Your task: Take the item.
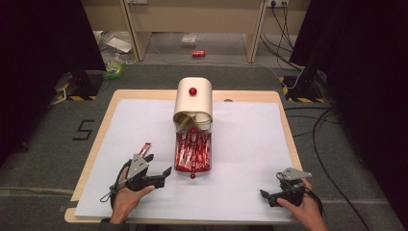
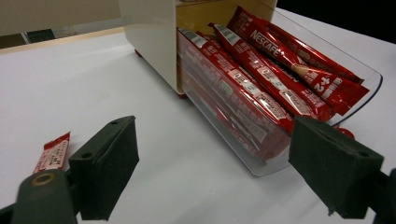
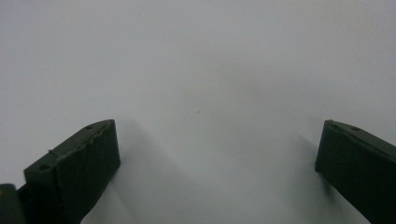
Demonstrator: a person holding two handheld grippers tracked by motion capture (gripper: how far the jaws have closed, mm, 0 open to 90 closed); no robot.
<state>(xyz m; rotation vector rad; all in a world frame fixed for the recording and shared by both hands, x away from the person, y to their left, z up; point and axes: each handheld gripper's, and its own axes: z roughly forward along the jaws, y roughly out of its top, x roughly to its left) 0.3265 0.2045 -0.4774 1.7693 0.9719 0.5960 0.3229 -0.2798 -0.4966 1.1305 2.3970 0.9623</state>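
At lower left of the high view, a single red sachet (image 1: 145,148) is seen lying loose on the white sheet (image 1: 240,192), just beside the left gripper (image 1: 156,171), whose jaws stand wide and empty. At centre, the clear drawer (image 1: 192,156) is pulled out of the cream dispenser (image 1: 193,98), judged so for access to the sachets. At lower right, the right gripper (image 1: 269,197) is rested on the sheet, jaws parted, nothing held.
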